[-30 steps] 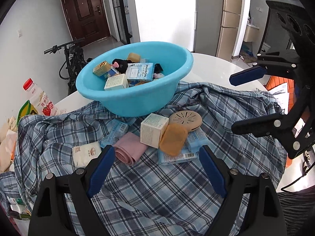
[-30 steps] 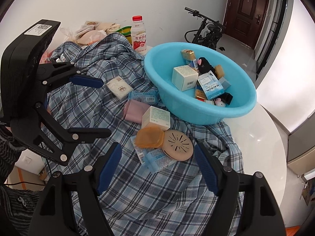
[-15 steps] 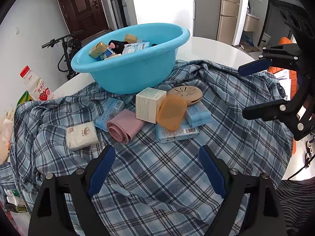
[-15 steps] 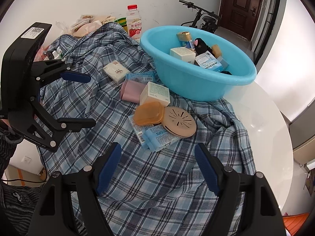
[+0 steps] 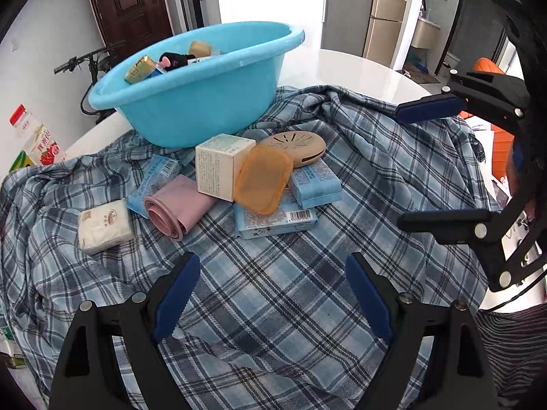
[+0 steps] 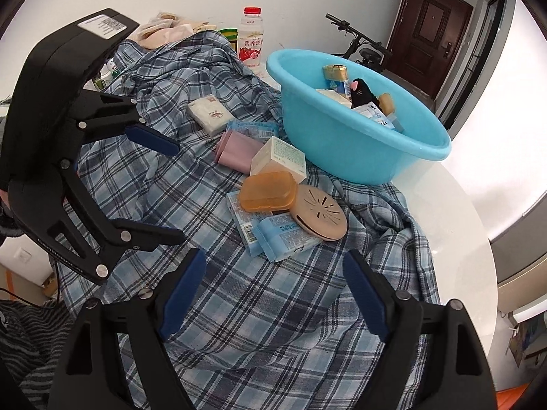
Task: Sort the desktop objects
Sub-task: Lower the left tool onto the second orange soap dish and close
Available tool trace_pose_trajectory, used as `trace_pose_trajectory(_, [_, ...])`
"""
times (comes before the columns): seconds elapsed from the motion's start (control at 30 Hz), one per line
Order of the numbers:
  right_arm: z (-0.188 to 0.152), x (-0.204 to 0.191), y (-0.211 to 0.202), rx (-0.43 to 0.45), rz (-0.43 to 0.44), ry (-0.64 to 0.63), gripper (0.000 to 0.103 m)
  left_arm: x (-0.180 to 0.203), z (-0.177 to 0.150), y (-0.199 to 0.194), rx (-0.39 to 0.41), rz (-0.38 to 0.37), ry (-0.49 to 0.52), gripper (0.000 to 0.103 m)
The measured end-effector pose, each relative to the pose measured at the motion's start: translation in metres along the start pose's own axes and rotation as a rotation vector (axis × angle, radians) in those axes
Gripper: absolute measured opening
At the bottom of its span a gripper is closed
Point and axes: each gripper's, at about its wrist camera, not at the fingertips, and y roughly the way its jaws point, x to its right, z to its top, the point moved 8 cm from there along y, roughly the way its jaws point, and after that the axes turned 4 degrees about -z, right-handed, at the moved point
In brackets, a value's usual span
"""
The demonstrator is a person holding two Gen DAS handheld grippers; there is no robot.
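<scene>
White, round desk (image 6: 454, 232) half covered by a plaid shirt (image 5: 273, 290). Part of the sorting looks done: the blue basin (image 5: 205, 102) already holds several small boxes. Left on the shirt, just beside it, are a cream box (image 5: 218, 167), orange case (image 5: 263, 184), tan disc (image 5: 297, 143), blue packs (image 5: 273, 220), pink roll (image 5: 174, 208) and white pack (image 5: 104, 225). Left gripper (image 5: 270, 294) is open and empty; right gripper (image 6: 273, 290) is opening, nothing between its jaws.

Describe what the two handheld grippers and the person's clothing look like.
Both the left gripper and the right gripper have black frames with silver rivets and blue finger pads. The left one carries a white label. The person wears dark grey striped fabric.
</scene>
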Motion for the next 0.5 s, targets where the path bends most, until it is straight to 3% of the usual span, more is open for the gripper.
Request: trace_pose_trajectory(0.5, [-0.024,0.019,0.019,-0.058,0.032,0.092,0.082,-0.023,0.023,0.016,-0.011,0.013,-0.019,0.089])
